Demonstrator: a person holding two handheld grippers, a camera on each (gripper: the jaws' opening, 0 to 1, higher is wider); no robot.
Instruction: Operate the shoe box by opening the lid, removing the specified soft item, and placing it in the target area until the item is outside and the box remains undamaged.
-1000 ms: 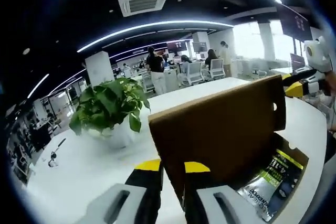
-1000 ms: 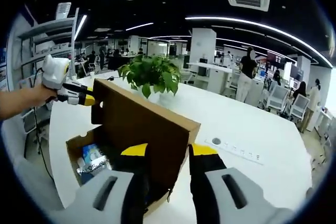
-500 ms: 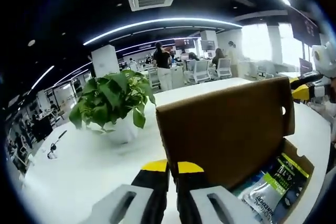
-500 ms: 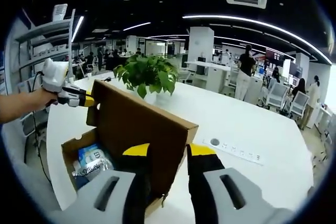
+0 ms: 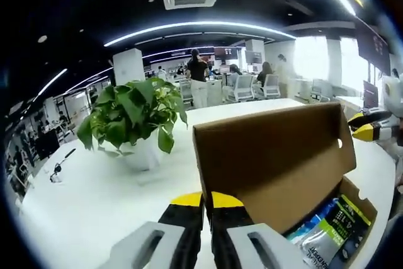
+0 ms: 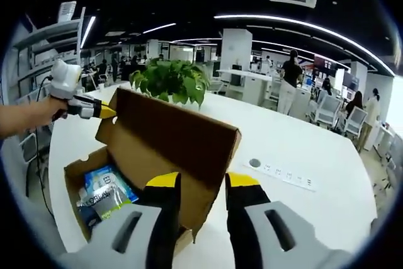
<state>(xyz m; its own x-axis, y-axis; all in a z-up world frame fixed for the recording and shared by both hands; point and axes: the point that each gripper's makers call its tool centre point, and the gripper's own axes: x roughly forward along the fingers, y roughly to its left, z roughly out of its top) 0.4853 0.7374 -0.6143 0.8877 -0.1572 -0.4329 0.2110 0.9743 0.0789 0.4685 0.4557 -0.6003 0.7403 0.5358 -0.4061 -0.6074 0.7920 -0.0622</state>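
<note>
Office desk (image 5: pixel 82 212): plant (image 5: pixel 132 118) beside box (image 5: pixel 277 162).

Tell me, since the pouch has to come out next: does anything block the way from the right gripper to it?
Yes. The raised lid stands between the right gripper and the soft pouches in the open shoe box, with one lid corner sitting between the gripper's open jaws.
</note>
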